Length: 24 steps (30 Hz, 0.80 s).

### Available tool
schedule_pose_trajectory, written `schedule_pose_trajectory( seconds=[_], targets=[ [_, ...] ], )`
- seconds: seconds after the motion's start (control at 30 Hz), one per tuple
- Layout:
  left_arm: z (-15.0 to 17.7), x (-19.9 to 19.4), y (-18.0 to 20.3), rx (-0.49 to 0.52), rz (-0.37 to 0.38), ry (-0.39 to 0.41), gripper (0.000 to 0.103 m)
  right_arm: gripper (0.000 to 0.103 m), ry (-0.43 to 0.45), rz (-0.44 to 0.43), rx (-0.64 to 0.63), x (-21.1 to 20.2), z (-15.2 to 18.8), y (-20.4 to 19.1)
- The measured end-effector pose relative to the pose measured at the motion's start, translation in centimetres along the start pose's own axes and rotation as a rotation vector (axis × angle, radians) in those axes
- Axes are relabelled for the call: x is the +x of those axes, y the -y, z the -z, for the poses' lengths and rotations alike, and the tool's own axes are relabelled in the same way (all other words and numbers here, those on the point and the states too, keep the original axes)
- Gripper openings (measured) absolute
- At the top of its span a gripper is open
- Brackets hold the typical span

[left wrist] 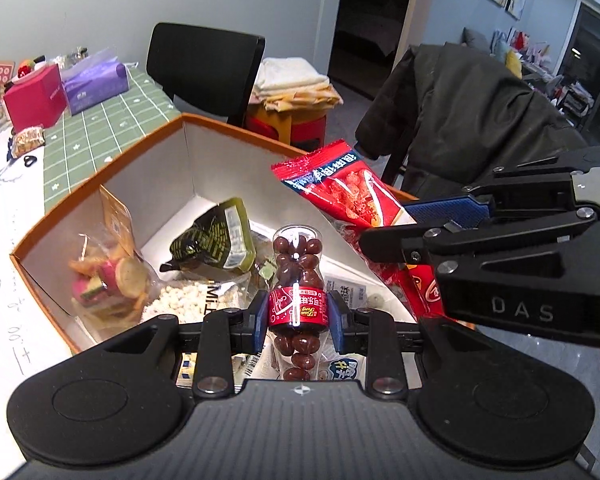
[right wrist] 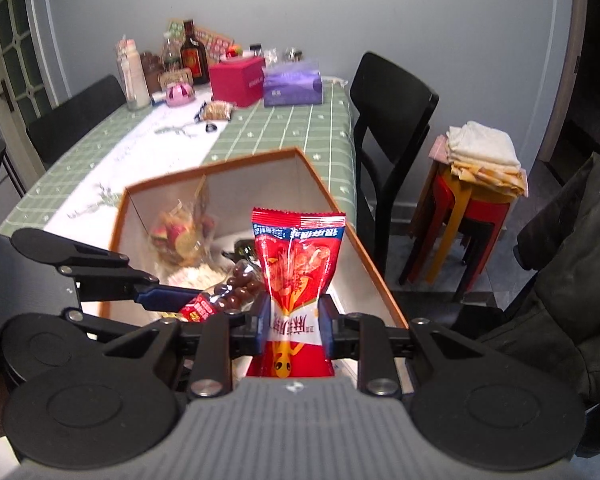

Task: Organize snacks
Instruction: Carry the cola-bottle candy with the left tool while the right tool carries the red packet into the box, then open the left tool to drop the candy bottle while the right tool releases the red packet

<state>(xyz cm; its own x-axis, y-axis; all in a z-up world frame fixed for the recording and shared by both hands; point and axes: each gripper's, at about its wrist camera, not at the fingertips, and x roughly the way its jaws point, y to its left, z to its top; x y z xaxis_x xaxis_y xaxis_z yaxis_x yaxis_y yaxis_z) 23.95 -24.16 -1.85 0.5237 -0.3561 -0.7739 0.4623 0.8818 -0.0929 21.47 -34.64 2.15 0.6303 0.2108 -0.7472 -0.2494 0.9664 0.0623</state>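
Note:
My left gripper [left wrist: 299,312] is shut on a small clear bottle of brown chocolate beans [left wrist: 298,272] with a red label, held over the orange-rimmed white box [left wrist: 96,184]. In the right wrist view my right gripper [right wrist: 295,330] is shut on a red snack packet [right wrist: 298,264], upright above the same box [right wrist: 364,252]. The left gripper [right wrist: 188,304] and its bottle [right wrist: 224,296] show at lower left there. In the left wrist view the right gripper [left wrist: 416,228] holds the red packet [left wrist: 352,200] over the box's right wall. Several snack bags lie inside the box.
Inside the box are a clear bag of fruit crisps [left wrist: 108,276], a dark green pouch [left wrist: 216,240] and a white puffed-snack bag [left wrist: 184,300]. On the green checked tablecloth [right wrist: 300,128] stand a pink box [right wrist: 238,80], purple tissue pack [right wrist: 292,84], bottles. Black chairs [right wrist: 388,120] and stools flank the table.

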Motion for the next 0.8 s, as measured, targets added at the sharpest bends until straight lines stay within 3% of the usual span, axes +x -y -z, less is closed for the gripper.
schedule_pose_trajectory(
  seconds=[0.8],
  targets=[
    [-0.1, 3.9, 1.3, 0.03, -0.023, -0.09, 0.034, 0.023, -0.145, 0.038, -0.088, 4.8, -0.2, 0.2]
  ],
)
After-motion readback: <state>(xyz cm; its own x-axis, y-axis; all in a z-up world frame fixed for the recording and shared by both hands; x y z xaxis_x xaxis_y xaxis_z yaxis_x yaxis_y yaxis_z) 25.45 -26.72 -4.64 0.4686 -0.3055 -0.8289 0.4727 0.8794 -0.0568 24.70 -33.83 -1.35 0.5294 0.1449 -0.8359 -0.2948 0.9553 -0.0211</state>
